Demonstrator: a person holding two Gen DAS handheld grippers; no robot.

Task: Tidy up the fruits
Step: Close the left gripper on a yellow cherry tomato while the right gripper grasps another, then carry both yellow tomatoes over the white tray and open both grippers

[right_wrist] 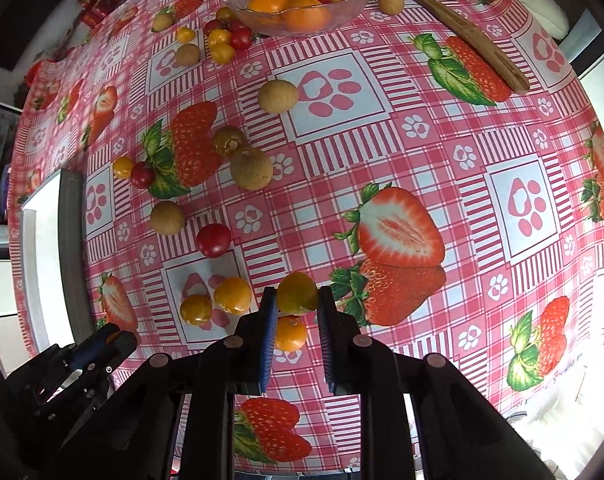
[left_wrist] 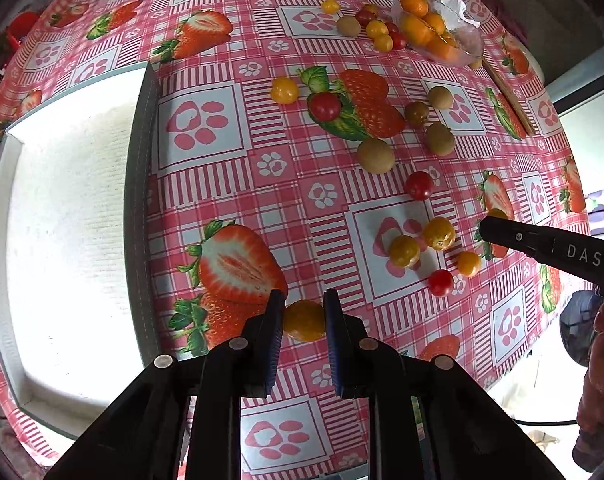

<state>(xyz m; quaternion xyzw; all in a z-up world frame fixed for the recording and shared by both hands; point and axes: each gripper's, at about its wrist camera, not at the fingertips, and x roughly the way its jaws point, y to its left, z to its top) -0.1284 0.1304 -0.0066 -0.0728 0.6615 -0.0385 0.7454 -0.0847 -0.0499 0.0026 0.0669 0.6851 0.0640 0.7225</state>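
My left gripper [left_wrist: 303, 312] is shut on a yellow cherry tomato [left_wrist: 304, 320], held above the strawberry tablecloth beside the grey box [left_wrist: 140, 200] with a white inside. My right gripper [right_wrist: 298, 300] is shut on another yellow cherry tomato [right_wrist: 297, 293]; a further yellow one [right_wrist: 290, 333] lies on the cloth under its fingers. It shows at the right of the left wrist view [left_wrist: 497, 232]. Loose yellow tomatoes [left_wrist: 438, 233], red tomatoes [left_wrist: 419, 185] and brown longans [left_wrist: 375, 155] lie scattered on the table.
A glass bowl of oranges [right_wrist: 302, 4] stands at the far side, with small fruits beside it. A wooden stick [right_wrist: 453, 28] lies at the far right. The grey box shows at the left of the right wrist view [right_wrist: 68, 256].
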